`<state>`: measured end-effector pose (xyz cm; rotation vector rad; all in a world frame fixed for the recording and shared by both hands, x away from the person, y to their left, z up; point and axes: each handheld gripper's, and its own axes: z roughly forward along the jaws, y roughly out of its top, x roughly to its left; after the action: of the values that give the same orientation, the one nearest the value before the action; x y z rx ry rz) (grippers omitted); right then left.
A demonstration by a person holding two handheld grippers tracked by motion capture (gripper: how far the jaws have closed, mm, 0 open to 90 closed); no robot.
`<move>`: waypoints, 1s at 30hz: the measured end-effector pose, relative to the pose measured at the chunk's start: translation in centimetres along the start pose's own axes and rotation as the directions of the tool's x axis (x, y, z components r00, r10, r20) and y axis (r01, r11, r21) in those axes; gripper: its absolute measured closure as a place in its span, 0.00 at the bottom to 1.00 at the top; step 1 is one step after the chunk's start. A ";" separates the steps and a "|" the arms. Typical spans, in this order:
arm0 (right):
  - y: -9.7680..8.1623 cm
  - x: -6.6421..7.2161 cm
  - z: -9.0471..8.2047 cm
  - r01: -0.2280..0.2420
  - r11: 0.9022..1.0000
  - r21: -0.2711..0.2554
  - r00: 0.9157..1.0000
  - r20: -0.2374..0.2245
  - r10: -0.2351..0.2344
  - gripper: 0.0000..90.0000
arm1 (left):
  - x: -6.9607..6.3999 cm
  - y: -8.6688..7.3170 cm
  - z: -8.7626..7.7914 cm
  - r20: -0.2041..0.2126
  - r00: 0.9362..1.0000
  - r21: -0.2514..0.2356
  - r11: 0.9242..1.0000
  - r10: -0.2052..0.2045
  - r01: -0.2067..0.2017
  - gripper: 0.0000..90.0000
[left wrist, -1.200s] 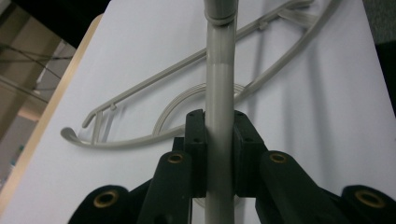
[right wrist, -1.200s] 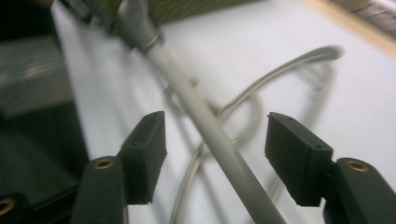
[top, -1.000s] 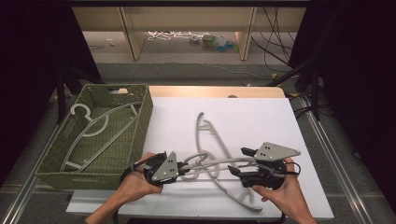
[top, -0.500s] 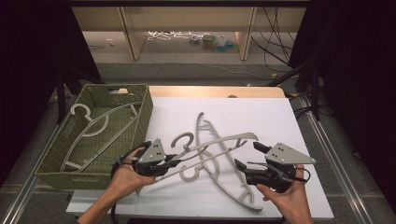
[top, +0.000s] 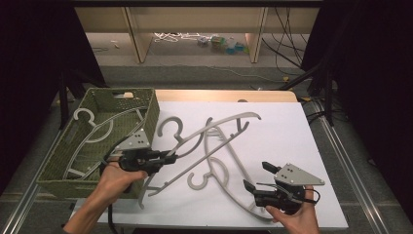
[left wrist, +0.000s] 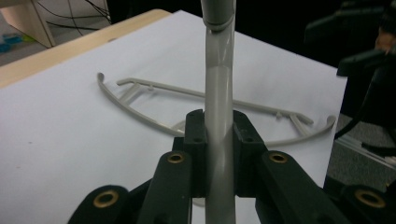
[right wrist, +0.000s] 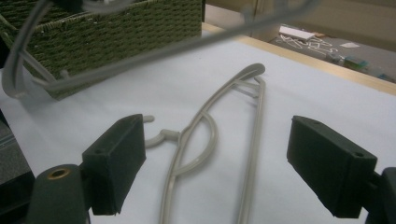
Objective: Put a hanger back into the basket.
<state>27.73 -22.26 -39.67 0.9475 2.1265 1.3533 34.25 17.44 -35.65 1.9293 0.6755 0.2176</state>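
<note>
Two grey plastic hangers are out on the white worktop [top: 292, 131], and a couple more sit in the green woven basket [top: 146, 105] at about 9 o'clock. The left gripper [top: 170, 157] has its fingers clamped tight on the bar of the lifted hanger [top: 214, 127]. In the left gripper view that bar [left wrist: 218, 116] runs straight up between the two black pads, squeezed from both sides. From the high view this hanger stretches from the fingers out toward 1 o'clock, hook end near the basket's corner, and it looks raised off the sheet on the far end.

The second hanger [top: 221, 170] lies flat on the worktop, crossing under the lifted one near the middle, its hook curling at about 6 o'clock. It's just ahead of the right gripper [top: 257, 176], which sits at around 5 o'clock. Those fingers have just been opening and stand wide apart with nothing between them. In the right gripper view the flat hanger [right wrist: 210, 135] lies on the sheet beyond the gap, well clear of both pads, with the basket [right wrist: 140, 28] behind it at 11 o'clock.
</note>
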 end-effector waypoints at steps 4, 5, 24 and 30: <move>-0.3 0.0 0.3 0.007 1.000 0.002 1.000 0.000 -0.007 0.22 | 0.5 1.7 -2.6 -0.031 1.000 -0.033 0.999 -0.005 0.004 0.88; -0.3 0.0 0.4 0.006 1.000 0.000 1.000 -0.009 -0.006 0.22 | 0.7 2.1 -3.3 -0.041 0.999 -0.037 0.999 0.002 -0.003 0.88; -0.5 -0.2 0.5 0.010 0.999 0.032 1.000 -0.010 -0.009 0.22 | 4.4 5.7 -10.5 -0.127 0.988 -0.082 0.994 -0.084 0.074 0.88; -0.5 -0.2 0.4 0.007 0.999 0.048 1.000 -0.003 -0.007 0.22 | 6.7 5.9 -11.6 -0.195 0.976 -0.081 0.994 -0.093 0.079 0.88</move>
<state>28.01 -22.35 -40.25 0.9567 2.1715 1.3055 36.78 28.34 -26.18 1.8188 0.8701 0.3796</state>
